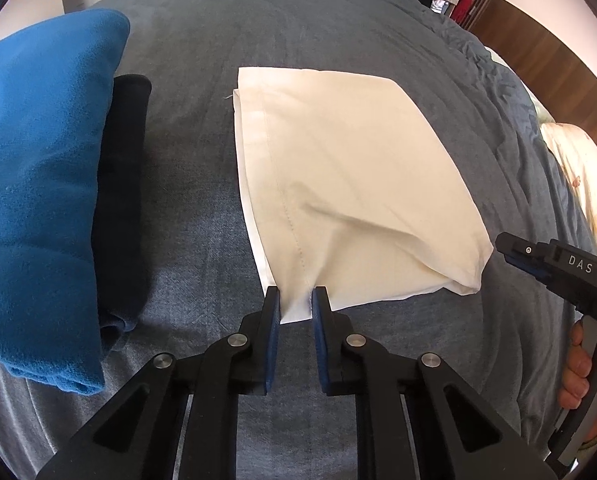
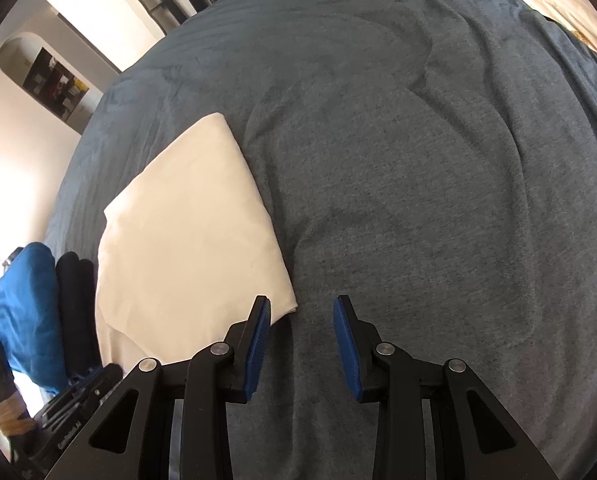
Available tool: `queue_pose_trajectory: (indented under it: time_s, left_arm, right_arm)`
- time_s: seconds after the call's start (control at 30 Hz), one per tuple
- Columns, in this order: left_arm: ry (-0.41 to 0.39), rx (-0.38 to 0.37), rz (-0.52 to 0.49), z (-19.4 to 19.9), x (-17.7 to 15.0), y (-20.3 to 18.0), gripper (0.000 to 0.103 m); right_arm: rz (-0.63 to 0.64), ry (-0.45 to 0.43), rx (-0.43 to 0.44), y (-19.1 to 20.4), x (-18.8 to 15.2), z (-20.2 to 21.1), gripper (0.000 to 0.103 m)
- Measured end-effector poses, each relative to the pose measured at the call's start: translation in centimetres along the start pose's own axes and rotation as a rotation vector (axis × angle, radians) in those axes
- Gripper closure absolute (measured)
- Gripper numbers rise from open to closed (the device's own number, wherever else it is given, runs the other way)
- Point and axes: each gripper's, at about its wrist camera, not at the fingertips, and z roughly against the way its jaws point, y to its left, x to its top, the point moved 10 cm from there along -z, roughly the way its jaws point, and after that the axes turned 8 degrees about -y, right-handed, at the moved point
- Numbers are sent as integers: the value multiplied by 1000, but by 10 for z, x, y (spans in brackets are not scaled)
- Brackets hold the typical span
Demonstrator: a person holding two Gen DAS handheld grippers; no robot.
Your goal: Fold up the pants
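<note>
Left tool point(image 1: 295, 300): pinching the near corner of the folded cream cotton pants point(image 1: 350, 184).
Right tool point(image 2: 301, 312): spread, holding nothing, above the grey-blue bed cover point(image 2: 418, 160).

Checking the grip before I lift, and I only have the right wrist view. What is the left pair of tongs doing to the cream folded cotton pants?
Observer: The left tongs are shut on the near edge of the cream folded cotton pants, right at a stitched seam.
Operator: Is the cloth lying flat there?
Observer: No, a raised crease runs from the pinch toward the right edge.
Operator: Are the layers aligned?
Observer: Not quite. A white lower layer peeks out along the left edge.
</note>
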Motion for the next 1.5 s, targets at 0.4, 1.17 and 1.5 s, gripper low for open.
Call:
queue_pose_trajectory:
  time_s: [0.4, 1.17, 1.5]
  left_arm:
    - [17, -2, 28, -5, -2, 7, 87]
    - [29, 30, -38, -11, -4, -4, 87]
    - [36, 27, -37, -13, -5, -4, 87]
  right_arm:
    - [150, -7, -131, -4, -4, 4, 74]
    - [1118, -172, -206, 48, -26, -8, 85]
    - [1125, -313, -262, 53, -26, 9, 85]
